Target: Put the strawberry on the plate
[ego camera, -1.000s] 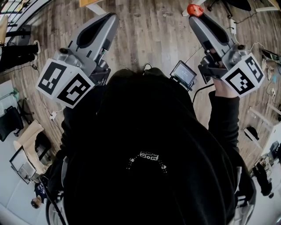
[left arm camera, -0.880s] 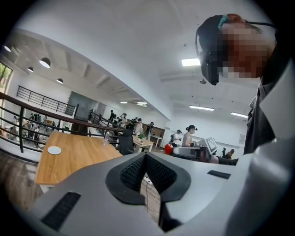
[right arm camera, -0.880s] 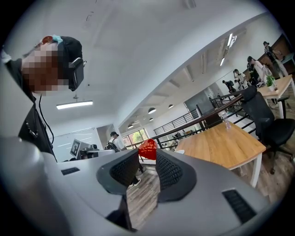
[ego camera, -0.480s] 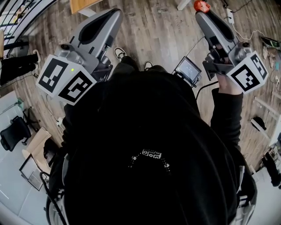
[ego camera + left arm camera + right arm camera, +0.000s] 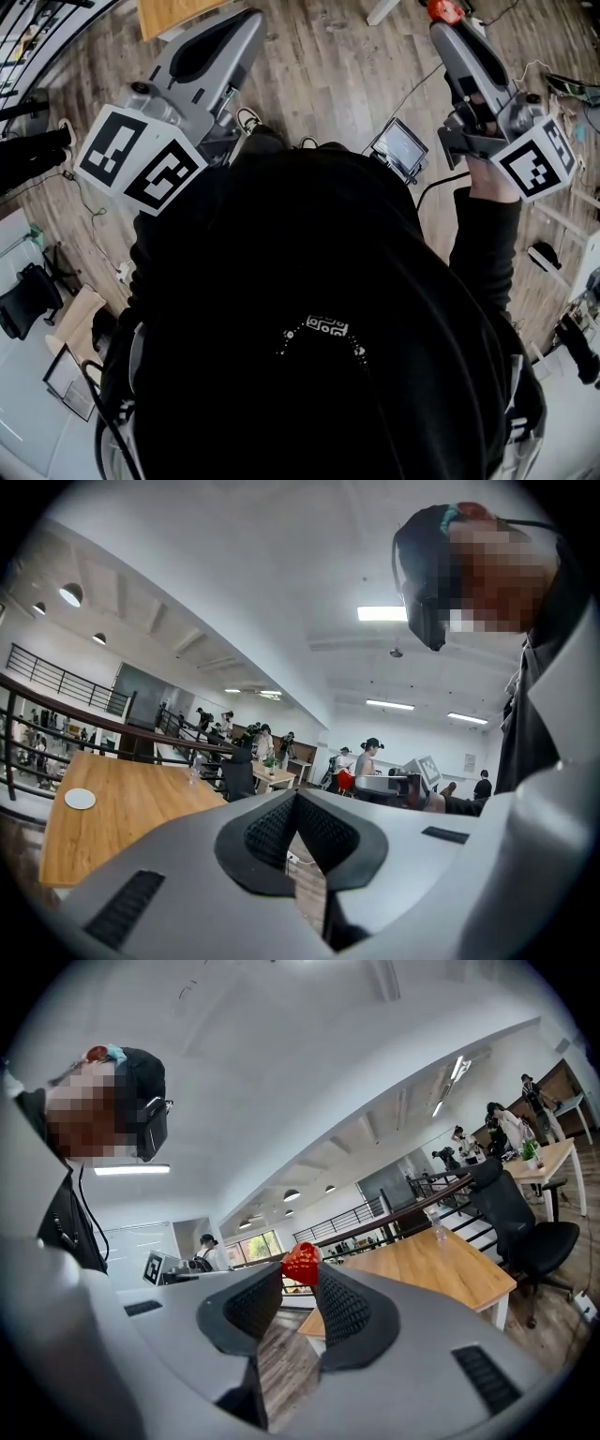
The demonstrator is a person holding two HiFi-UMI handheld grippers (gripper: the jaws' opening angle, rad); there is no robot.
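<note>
Half done at best: right tool pinched the strawberry at its jaw tips, up in the air, no plate under it. Left tool was closed & empty. Placing remained to do; a white disc on the wooden table, poss. the plate, lay well apart

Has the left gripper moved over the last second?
Yes. In the head view the left gripper has advanced toward the wooden table at the top edge, whose corner now lies nearer the gripper's tip.
</note>
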